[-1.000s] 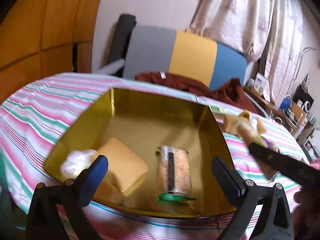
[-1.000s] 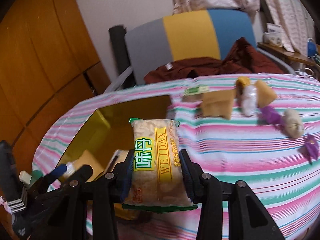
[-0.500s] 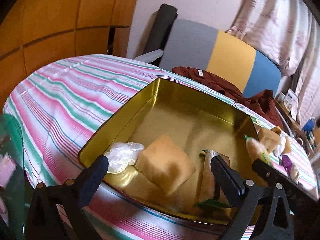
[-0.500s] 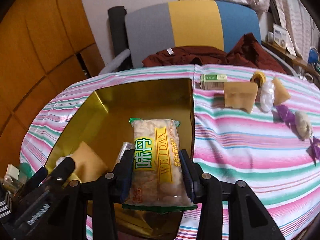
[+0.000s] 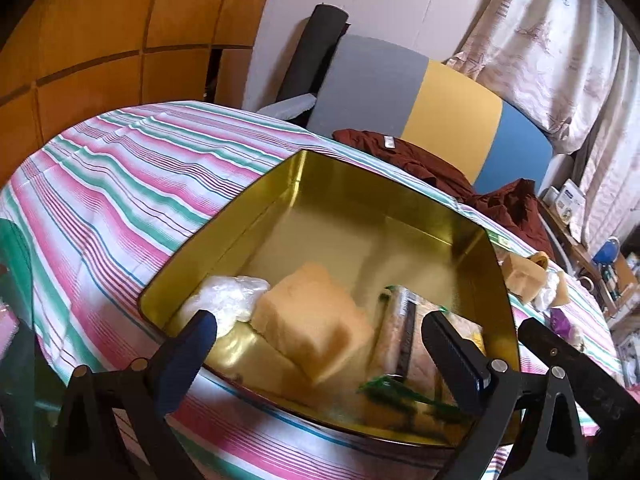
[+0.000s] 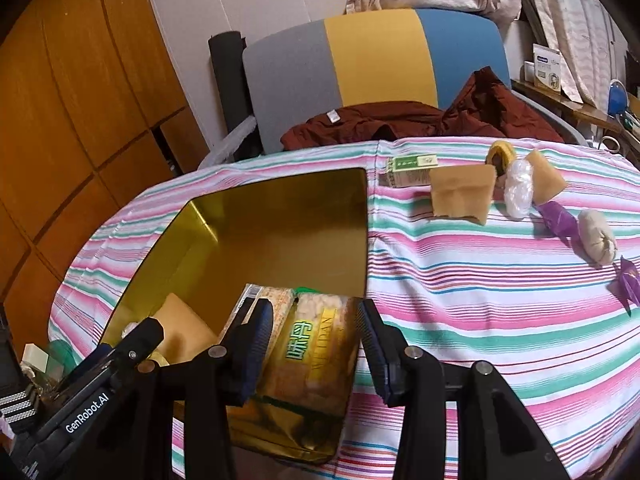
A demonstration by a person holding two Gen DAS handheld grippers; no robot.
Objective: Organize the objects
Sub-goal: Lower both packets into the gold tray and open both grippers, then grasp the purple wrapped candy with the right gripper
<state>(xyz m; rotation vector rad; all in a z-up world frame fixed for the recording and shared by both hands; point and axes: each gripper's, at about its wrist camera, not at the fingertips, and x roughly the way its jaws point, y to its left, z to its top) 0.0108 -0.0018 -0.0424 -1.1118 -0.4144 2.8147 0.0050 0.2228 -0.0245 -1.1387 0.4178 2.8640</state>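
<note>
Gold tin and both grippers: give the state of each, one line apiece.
Gold tin: lidless, partly filled.
WEIDAN cracker pack: in the tin, between the open fingers.
Right gripper: open, over the pack.
Left gripper: open, empty, at the tin's near rim.

The left gripper (image 5: 318, 344) hangs over the near edge of the gold tin (image 5: 276, 208), fingers (image 5: 188, 344) wide apart, gripping nothing. Inside lie a crinkly white bag (image 5: 226, 300), a tan sponge block (image 5: 316, 324) and a snack packet (image 5: 404, 332), perhaps two, blurred. The striped surface (image 5: 120, 184) carries the tin
</note>
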